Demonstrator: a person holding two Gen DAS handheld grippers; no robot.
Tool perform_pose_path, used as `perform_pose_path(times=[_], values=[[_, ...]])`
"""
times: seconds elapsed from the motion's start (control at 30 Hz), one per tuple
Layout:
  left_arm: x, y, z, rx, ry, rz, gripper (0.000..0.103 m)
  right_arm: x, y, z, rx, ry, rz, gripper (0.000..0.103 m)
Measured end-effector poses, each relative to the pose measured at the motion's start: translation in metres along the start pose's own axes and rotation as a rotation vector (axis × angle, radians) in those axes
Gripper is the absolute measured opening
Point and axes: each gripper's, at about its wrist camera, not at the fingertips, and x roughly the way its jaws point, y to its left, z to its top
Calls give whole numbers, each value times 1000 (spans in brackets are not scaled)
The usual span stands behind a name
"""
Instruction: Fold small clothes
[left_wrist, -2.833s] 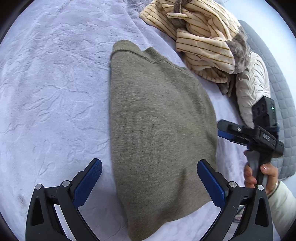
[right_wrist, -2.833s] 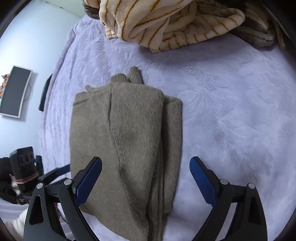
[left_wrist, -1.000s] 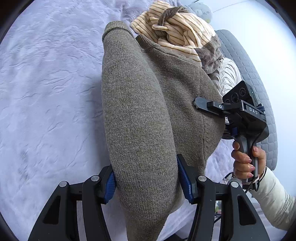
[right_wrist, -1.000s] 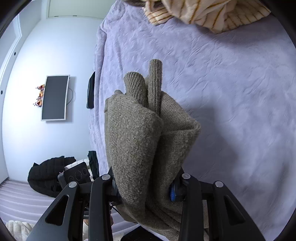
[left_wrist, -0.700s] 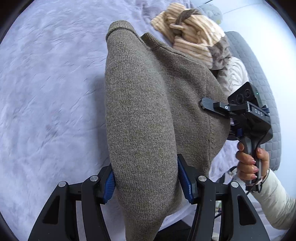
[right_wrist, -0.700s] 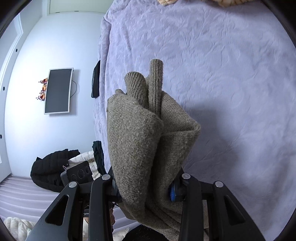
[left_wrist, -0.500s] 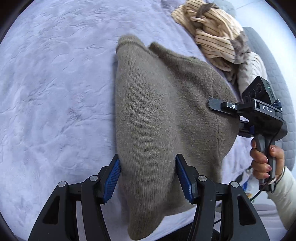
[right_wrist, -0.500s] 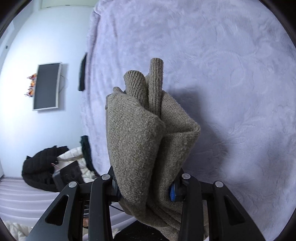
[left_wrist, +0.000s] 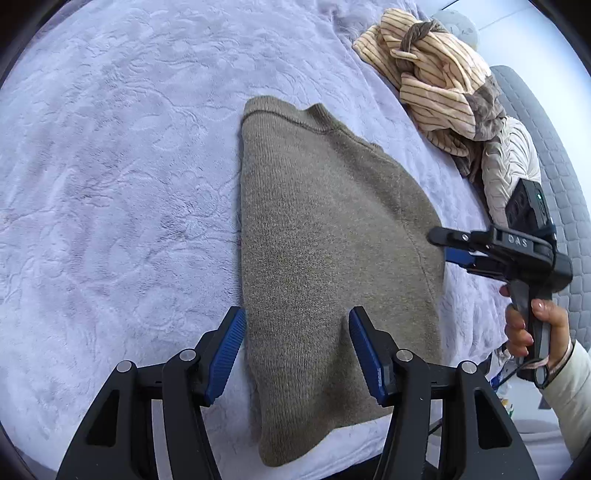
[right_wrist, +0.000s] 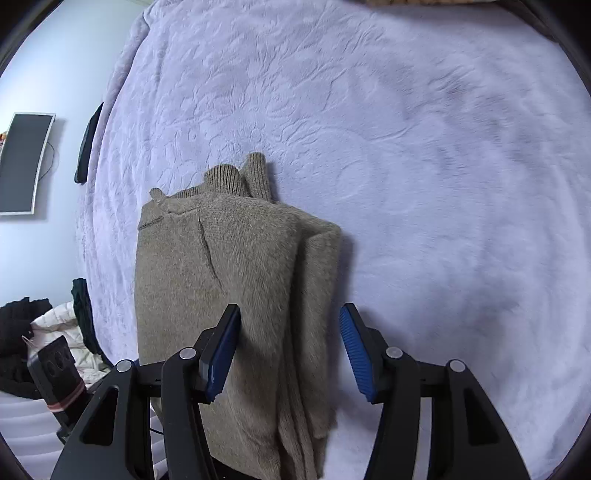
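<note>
Showing striped garment, wall screen opposite

Both wrist cameras look steeply down, close over the bed, from opposite ends of the folded sweater near its front edge. Each view shares the sweater and the other hand-held gripper.

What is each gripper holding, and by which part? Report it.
The left gripper grips the folded sweater at its near end. The right gripper holds nothing: its jaws are opening, with the sweater loose between them.
</note>
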Motion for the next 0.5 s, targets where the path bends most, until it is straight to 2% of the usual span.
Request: perform_pose_path(times=[0.07,0.13,0.23,0.3,0.33,0.37,0.4,0.43,0.5], values=[[-8,0,1,7,-15,17,59,-18,-9,-7,6,-19,23,59],[-14,0,2,9,-27,40,59,-28,-6,-22,17,-20,83,59],[-19,3,4,-3,-36,61,59,-21,4,-46,31,38,209,59],[-17,6,5,-10,-28,79,59,-11,8,-58,30,62,210,59],[-16,6,5,-10,-21,90,59,-3,9,-63,29,72,189,55],[-15,4,5,-6,-16,97,59,3,8,-65,38,78,177,34],[-15,2,4,3,-14,104,59,8,7,-65,53,87,169,20],[-15,-1,3,20,-15,119,59,12,9,-65,56,91,153,13],[-12,-9,-1,66,-8,159,59,9,18,-64,-2,69,84,12]])
